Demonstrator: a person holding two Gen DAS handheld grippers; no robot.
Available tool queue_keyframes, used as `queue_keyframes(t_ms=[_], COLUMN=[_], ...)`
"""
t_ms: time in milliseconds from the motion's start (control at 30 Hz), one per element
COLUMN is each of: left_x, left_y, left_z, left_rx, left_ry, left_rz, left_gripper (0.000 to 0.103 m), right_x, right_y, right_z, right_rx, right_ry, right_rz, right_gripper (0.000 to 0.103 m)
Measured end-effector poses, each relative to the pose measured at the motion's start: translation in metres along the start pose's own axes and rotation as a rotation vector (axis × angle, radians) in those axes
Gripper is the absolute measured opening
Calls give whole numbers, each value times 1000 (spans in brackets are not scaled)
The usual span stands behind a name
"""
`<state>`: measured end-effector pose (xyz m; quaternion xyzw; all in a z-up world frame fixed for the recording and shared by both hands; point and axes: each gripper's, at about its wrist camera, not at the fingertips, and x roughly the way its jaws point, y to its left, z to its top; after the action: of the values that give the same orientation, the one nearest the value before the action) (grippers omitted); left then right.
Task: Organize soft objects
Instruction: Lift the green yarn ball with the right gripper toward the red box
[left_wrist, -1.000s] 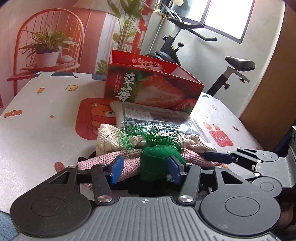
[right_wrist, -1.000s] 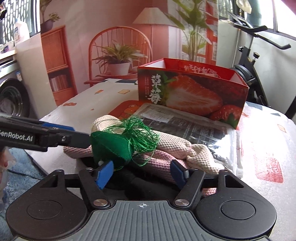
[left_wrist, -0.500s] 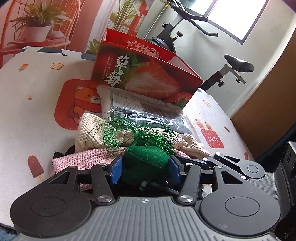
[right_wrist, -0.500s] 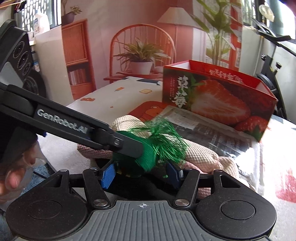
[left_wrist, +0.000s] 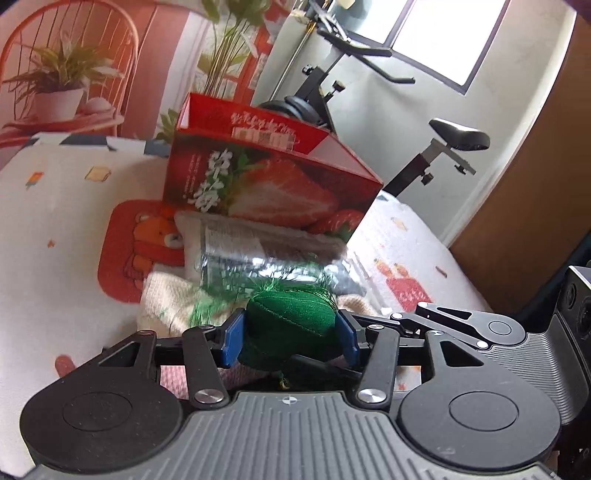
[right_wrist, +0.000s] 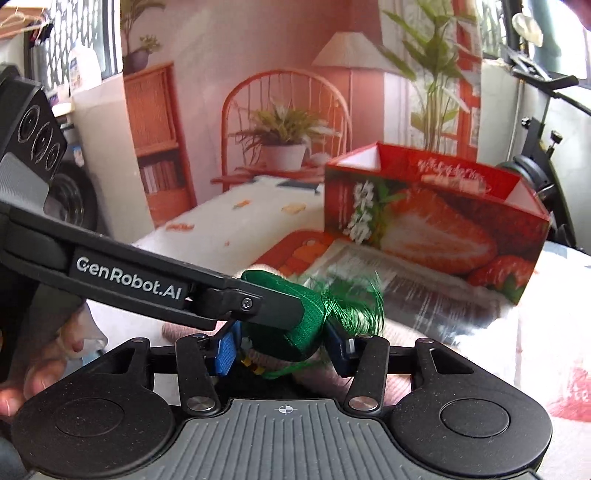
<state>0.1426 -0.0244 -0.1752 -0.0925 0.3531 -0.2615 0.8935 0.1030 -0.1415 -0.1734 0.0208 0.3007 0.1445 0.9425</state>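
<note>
counter (left_wrist: 66, 229) with bear-print cover | strawberry box (left_wrist: 273, 184), open-topped, at the back | towels (left_wrist: 166, 295) and plastic packet (left_wrist: 258, 254) before it | left hand-held gripper (left_wrist: 290, 334) clamped on green plush (left_wrist: 291, 325), raised over the towels | right hand-held gripper (right_wrist: 282, 349) flanks it, grip unclear | risk: tassel threads catch, toy slips.

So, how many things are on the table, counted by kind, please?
Green plush with fringe: 1
Knitted cloths, cream and pink: 2
Plastic packet: 1
Strawberry box: 1
Total: 5
</note>
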Motion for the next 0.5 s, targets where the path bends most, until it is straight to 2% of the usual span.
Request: queue_keyframes(t_ms=[500], left_x=[-3], left_y=[-30], left_z=[69], left_rx=[66], left_ry=[-123], left_rz=[-35], left_gripper=[53], right_x=[-19], right_y=[-32], right_z=[72], right_rx=[-48], right_ry=[-111], right_rz=[-74], right_gripper=[44])
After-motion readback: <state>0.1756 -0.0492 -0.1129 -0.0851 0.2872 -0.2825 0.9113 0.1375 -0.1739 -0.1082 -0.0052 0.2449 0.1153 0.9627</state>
